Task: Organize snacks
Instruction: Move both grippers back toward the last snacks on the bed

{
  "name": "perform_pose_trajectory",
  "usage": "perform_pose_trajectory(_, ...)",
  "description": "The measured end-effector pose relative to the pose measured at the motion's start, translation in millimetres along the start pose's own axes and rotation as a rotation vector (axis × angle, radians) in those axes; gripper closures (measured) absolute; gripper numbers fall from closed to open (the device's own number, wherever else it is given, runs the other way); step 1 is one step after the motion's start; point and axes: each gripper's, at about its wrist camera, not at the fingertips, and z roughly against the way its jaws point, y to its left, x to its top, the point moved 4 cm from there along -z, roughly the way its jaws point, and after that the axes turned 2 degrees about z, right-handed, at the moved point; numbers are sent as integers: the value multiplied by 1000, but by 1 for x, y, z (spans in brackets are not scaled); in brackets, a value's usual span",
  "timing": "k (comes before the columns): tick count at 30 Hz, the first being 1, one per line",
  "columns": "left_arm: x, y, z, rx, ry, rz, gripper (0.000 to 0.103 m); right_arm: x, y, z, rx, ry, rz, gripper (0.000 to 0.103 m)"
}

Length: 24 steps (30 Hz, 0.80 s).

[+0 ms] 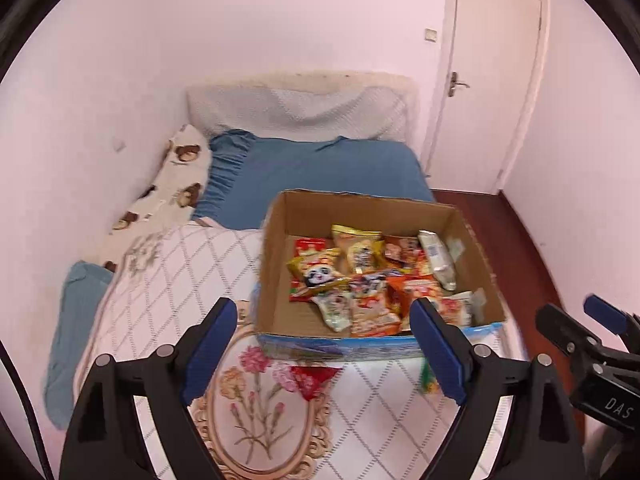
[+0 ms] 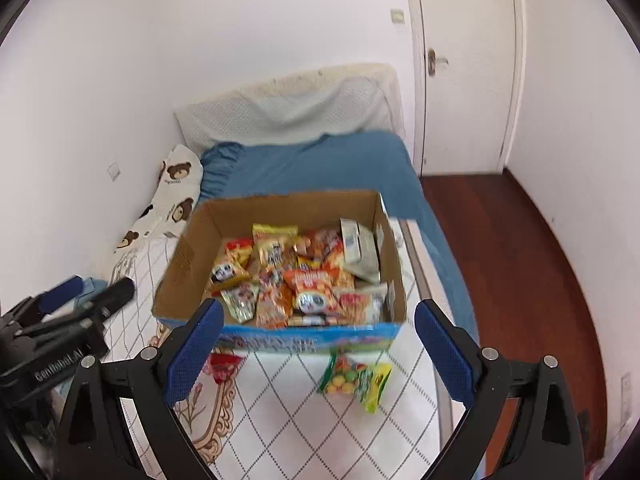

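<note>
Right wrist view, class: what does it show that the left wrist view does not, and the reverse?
Only the right wrist view shows the green and yellow candy bag whole; the left shows just its edge. Only the left wrist view shows the flower oval on the quilt in full. Both share the cardboard box of snacks, the red packet before it, the blue sheet and the door.

Quilted bed (image 2: 304,420), cardboard box (image 2: 192,256), red packet (image 2: 224,364), green candy bag (image 2: 356,380)

Snack packets (image 1: 362,276) blurred – labels unreadable, red packet (image 2: 224,364) half hidden
</note>
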Motion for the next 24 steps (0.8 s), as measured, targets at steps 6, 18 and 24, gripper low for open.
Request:
perform_pose_trajectory(6,-32,18,-33,12,77,55,15,-48,-27,-69,36,184,-106,23)
perform_pose_trajectory(18,-128,89,-136,131,416,190,15,-121,-66,-203,40,442,-261,31)
perform_pose_trajectory(24,-128,64,-168,15,490,94,15,-129,-37,-192,156,496,-198,29)
